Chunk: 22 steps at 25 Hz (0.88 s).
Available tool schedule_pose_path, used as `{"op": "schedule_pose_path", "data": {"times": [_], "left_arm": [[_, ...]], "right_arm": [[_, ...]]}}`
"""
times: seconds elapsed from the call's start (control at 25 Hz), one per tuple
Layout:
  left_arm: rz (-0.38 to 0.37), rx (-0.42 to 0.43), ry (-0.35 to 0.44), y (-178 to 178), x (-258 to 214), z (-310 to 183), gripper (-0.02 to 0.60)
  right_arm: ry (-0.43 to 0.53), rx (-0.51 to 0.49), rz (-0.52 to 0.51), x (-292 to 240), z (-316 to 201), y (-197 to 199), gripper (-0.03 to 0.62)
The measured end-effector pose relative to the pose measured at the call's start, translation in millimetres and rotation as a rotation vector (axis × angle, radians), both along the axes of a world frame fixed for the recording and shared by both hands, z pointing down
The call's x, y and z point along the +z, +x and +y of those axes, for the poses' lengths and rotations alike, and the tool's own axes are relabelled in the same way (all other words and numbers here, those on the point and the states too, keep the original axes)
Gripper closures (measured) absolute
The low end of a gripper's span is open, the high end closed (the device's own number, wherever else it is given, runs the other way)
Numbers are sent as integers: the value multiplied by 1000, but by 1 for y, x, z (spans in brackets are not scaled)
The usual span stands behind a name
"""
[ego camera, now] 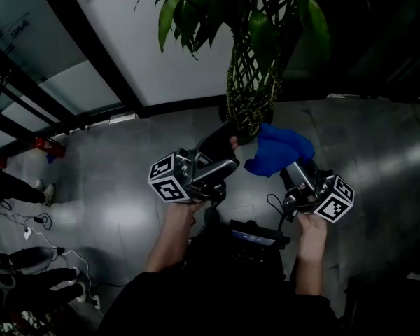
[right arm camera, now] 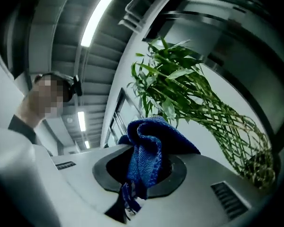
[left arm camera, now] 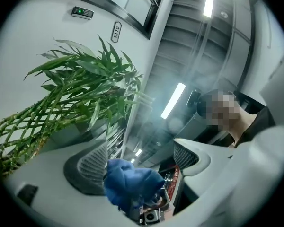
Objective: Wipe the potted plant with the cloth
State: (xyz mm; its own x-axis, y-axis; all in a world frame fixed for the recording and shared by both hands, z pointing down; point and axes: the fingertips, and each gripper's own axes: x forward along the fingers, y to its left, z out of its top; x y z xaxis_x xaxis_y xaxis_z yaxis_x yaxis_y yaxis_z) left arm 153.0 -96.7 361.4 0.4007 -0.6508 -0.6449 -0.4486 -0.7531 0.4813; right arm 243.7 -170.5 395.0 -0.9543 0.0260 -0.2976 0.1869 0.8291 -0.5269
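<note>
At the far left of the head view, a bystander's shoes (ego camera: 45,192) and some cables (ego camera: 29,224) sit on the grey floor (ego camera: 126,152), cut off by the edge. They look to have no part in the job.

Next we come to the left gripper (ego camera: 222,149). Its jaws stand wide apart with nothing clamped, and it is aimed toward the foot of the potted plant (ego camera: 250,93). We judge it is kept free to steady a stem or leaf. The blue showing through the gap in its own view lies beyond the jaws.

The plant stands on the floor against the wall, straight ahead. Its woven lattice stem is plain to see, but the leaves run off the top edge and we cannot make out the pot in the gloom.

Just right of the stem's base, the blue cloth (ego camera: 278,149) bunches upward, close to the plant, though we cannot tell whether it touches. The right gripper (ego camera: 294,170) has its jaws clamped on the cloth's lower folds, leaving a loose pad ready for wiping.
</note>
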Motion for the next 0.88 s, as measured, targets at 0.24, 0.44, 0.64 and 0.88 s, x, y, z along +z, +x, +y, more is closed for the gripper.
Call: {"op": "schedule_pose_path", "data": {"times": [0.24, 0.44, 0.64, 0.88], "left_arm": [[-44, -46, -5, 33, -26, 15, 135], [-14, -49, -34, 84, -30, 19, 152], [-26, -72, -76, 155, -27, 32, 158], [1, -133, -190, 164, -2, 24, 181]], "right_arm": [[-64, -48, -77, -31, 11, 31, 522], [-48, -68, -81, -43, 16, 85, 522], [-93, -111, -121, -40, 27, 146, 523], [-148, -182, -112, -22, 22, 145, 523]]}}
